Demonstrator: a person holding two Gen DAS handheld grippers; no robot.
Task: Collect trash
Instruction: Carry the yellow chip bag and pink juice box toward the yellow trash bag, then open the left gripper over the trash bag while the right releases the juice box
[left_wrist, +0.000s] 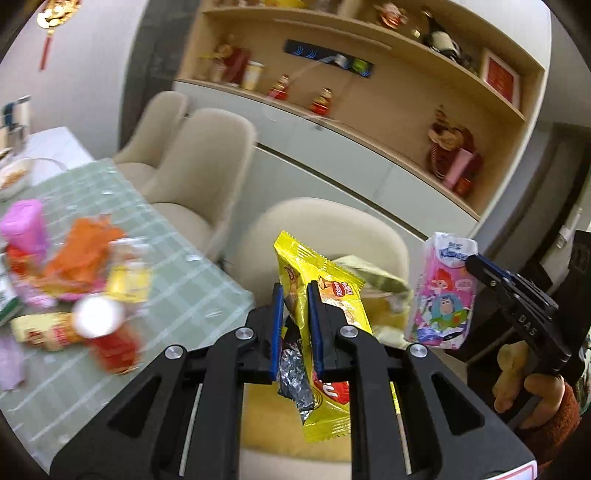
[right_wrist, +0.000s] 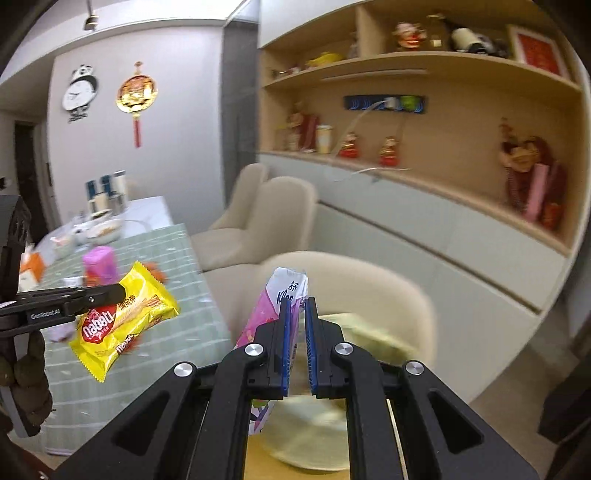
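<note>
My left gripper (left_wrist: 295, 291) is shut on a yellow wafer wrapper (left_wrist: 334, 306), with a crumpled silver and black wrapper (left_wrist: 293, 373) hanging between the fingers. The same yellow wrapper (right_wrist: 123, 319) shows at the left of the right wrist view, held off the table. My right gripper (right_wrist: 297, 308) is shut on a pink tissue pack (right_wrist: 275, 302); the pack (left_wrist: 443, 291) also shows at the right of the left wrist view. Both grippers hover above a beige chair (left_wrist: 332, 225) that carries a yellowish bag (left_wrist: 384, 284).
A table with a green checked cloth (left_wrist: 177, 273) holds more litter: a pink tub (left_wrist: 26, 225), orange paper (left_wrist: 81, 254), a red can (left_wrist: 107, 336), a yellow biscuit pack (left_wrist: 44, 332). More beige chairs (left_wrist: 207, 162) and a wall cabinet with shelves (left_wrist: 369, 122) stand behind.
</note>
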